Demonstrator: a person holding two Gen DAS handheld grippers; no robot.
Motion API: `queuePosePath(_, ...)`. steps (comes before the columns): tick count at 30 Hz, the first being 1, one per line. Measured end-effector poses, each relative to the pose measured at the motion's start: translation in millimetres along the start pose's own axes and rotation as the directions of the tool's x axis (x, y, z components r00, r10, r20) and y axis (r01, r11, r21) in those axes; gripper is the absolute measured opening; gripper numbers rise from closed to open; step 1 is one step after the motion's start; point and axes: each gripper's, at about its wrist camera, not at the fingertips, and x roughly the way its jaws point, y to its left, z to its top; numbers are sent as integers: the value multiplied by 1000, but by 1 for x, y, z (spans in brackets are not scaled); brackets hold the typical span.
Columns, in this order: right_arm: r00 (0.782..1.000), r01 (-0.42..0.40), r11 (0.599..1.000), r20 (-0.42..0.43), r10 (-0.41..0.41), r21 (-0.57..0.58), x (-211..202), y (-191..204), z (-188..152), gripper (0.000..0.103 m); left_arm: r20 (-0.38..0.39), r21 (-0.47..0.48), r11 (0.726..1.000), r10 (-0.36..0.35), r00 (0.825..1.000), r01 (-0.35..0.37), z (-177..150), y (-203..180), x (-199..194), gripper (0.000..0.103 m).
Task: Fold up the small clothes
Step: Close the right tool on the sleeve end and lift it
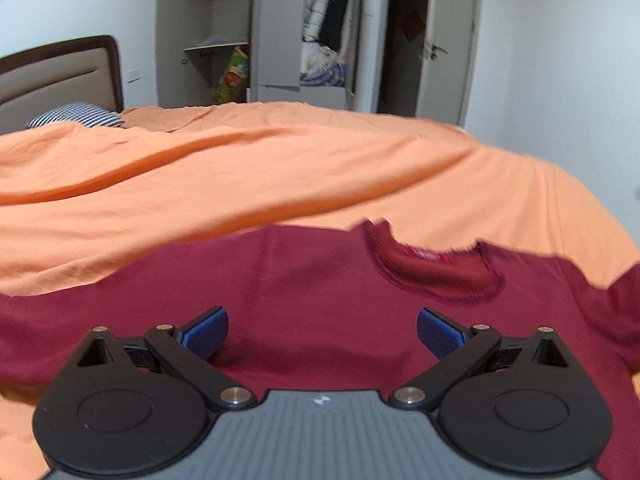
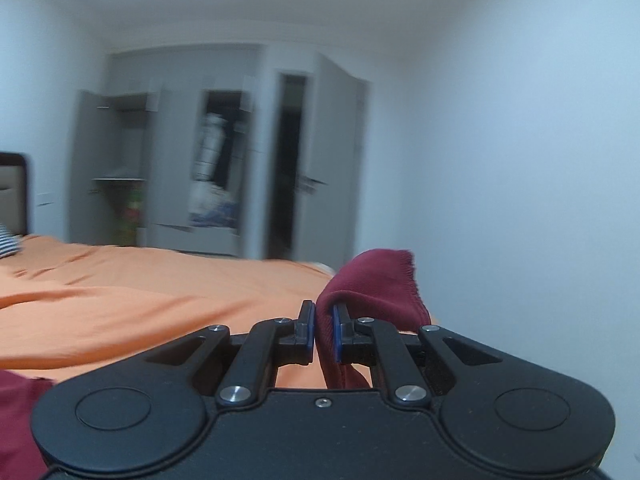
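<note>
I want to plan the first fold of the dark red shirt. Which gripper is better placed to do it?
Right. The right gripper is shut on the shirt's edge; the left gripper hangs open above it, holding nothing.

Dark red tee [image 1: 320,280] spread flat on bed, neck opening up, one edge lifted w/ cloth bunched.

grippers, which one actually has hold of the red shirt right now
The right gripper: its jaws are shut on a fold of the maroon shirt. The left gripper is wide open above the shirt's body, gripping nothing.
</note>
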Motion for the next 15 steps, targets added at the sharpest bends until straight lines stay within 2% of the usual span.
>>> queuePosePath(2,998,-66,998,12,67,-22,-6,34,6,9,20,-42,999,-19,1000,20,5,17,-6,103)
queuePosePath(4,991,-135,990,10,135,-41,-10,69,7,9,48,-94,993,-67,997,71,9,35,-11,103)
queuePosePath(6,979,-204,976,6,205,-76,-16,109,1,9,82,-149,980,-120,989,131,12,54,-16,103)
queuePosePath(9,964,-264,951,-21,264,-164,-29,166,-18,9,118,-207,960,-164,979,186,14,81,-21,103)
queuePosePath(12,947,-320,914,-74,312,-248,-39,220,-43,9,130,-240,951,-170,977,197,11,102,-21,103)
queuePosePath(15,935,-353,862,-115,335,-364,-51,262,-72,9,117,-267,946,-156,981,182,7,117,-17,103)
